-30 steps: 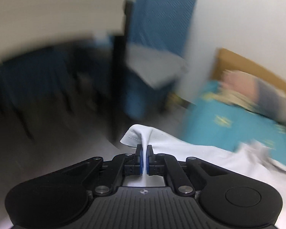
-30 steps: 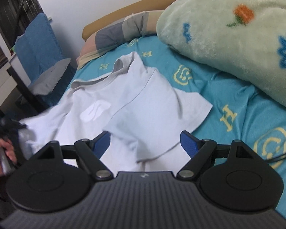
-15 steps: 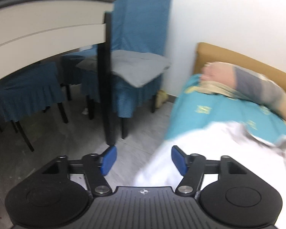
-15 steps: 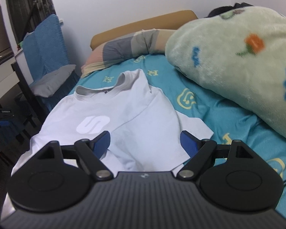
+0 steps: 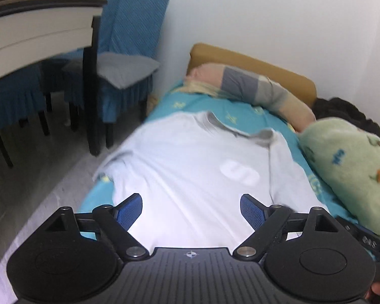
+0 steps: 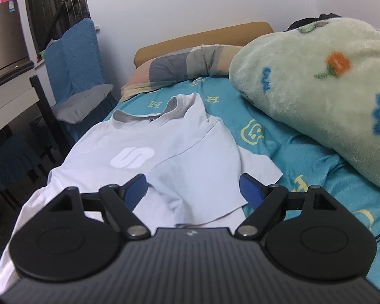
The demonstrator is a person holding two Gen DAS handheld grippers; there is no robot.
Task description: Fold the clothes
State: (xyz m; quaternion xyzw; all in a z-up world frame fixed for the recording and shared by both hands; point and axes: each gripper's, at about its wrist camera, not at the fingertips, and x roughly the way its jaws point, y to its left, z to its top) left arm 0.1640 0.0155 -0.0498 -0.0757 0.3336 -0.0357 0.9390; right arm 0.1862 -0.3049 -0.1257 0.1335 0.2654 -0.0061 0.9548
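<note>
T-shirt (image 6: 164,157) lies flat on the bed (image 6: 291,152), white "S" logo up; left claw (image 5: 191,209) and right claw (image 6: 193,190) hover over it, both spread.

One T-shirt (image 6: 164,152), one pillow (image 6: 179,68), one blanket (image 6: 316,88).

Right gripper (image 6: 193,187) is being held with jaws wide apart, nothing between them. White T-shirt (image 6: 164,157) is lying spread directly ahead on the teal bedsheet (image 6: 291,152), logo up, one side folded inward, collar at the far end. Green fleece blanket (image 6: 316,88) is piled ahead-right; striped pillow (image 6: 179,68) far ahead; blue chair (image 6: 76,58) ahead-left.
</note>
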